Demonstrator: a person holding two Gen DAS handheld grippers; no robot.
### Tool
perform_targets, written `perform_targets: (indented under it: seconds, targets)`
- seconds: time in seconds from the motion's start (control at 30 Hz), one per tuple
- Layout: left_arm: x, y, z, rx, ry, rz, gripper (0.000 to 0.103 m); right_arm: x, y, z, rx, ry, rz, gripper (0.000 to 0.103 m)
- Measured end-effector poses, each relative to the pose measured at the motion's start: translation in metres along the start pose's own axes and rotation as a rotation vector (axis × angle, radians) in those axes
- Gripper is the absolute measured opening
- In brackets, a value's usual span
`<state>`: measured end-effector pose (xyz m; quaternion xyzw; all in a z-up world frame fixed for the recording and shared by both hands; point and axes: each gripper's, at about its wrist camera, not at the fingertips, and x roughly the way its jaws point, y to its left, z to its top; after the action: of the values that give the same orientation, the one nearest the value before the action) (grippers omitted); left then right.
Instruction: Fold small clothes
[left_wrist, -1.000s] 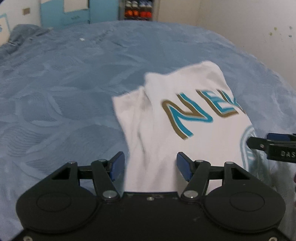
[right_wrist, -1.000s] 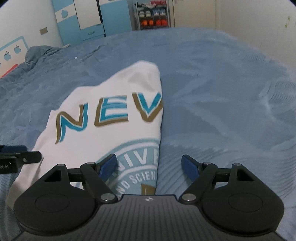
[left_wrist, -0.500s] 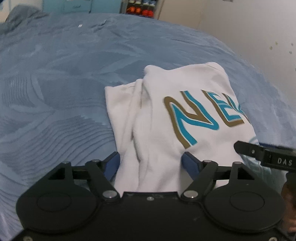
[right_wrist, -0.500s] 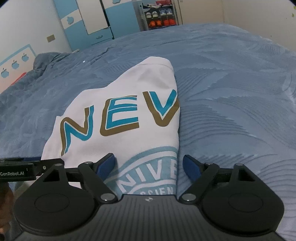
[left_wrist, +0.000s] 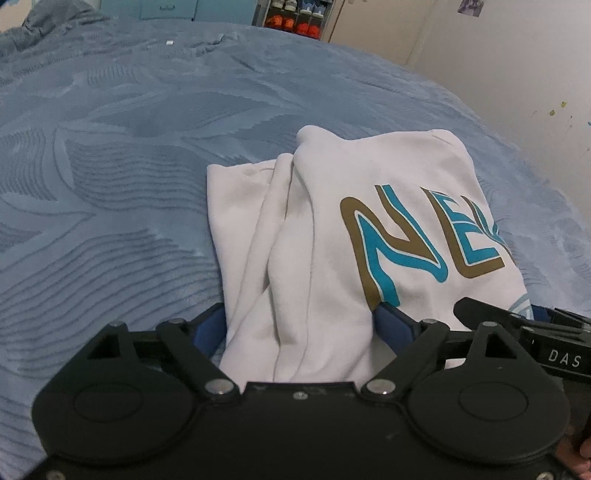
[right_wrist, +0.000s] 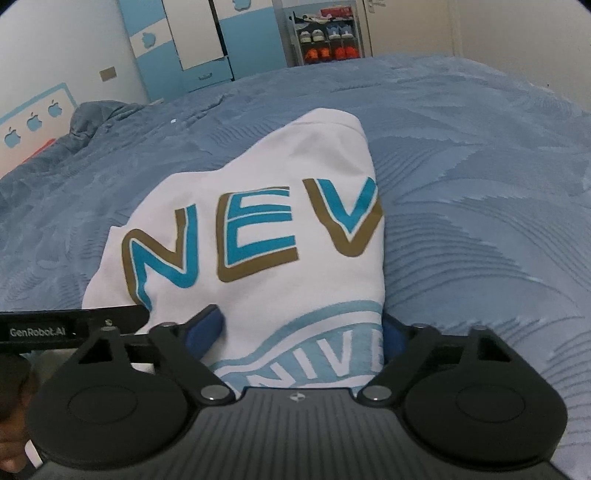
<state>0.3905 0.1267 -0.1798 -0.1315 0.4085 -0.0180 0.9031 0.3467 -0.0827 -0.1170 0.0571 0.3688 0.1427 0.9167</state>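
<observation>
A white shirt (left_wrist: 332, 236) printed with blue and gold letters is laid, partly folded, on a blue textured bedspread (left_wrist: 122, 155), with a bunched sleeve fold along its left side. The left gripper (left_wrist: 301, 325) is set at the near left part of the shirt, its jaws spread wide with the cloth lying between them and nothing pinched. The right gripper (right_wrist: 301, 330) is placed likewise at the near right edge (right_wrist: 380, 295), jaws wide apart astride the printed emblem (right_wrist: 314, 354), gripping nothing.
</observation>
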Motion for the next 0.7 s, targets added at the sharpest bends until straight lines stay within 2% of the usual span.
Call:
perform_targets:
  seconds: [0.07,0.13,0.17,0.23,0.3,0.37,0.5,0.7]
  targets:
    - [-0.001,-0.004,-0.002,0.023,-0.014,-0.009,0.081,-0.003,0.001,-0.001,-0.008,-0.008,0.0,0.083]
    - [-0.004,-0.01,-0.003,0.074,-0.031,-0.013,0.066,-0.009,0.001,0.0,-0.012,-0.018,0.001,0.058]
    - [-0.007,-0.013,-0.005,0.097,-0.04,-0.023,0.053,-0.01,0.001,0.0,-0.012,-0.026,-0.005,0.052]
    - [-0.01,-0.021,-0.005,0.14,-0.059,-0.001,0.042,-0.014,-0.001,0.003,-0.003,-0.03,0.003,0.042]
    - [-0.014,-0.022,-0.005,0.149,-0.073,0.012,0.03,-0.016,-0.004,0.005,0.015,-0.023,0.014,0.038]
    - [-0.016,-0.02,-0.005,0.138,-0.082,0.011,0.027,-0.017,-0.005,0.007,0.026,-0.014,0.021,0.036]
    - [-0.02,-0.021,-0.006,0.126,-0.095,0.017,0.024,-0.024,0.002,0.01,0.008,-0.028,0.025,0.03]
    - [-0.036,-0.021,-0.006,0.097,-0.112,0.013,0.021,-0.043,0.013,0.018,-0.035,-0.072,0.012,0.027]
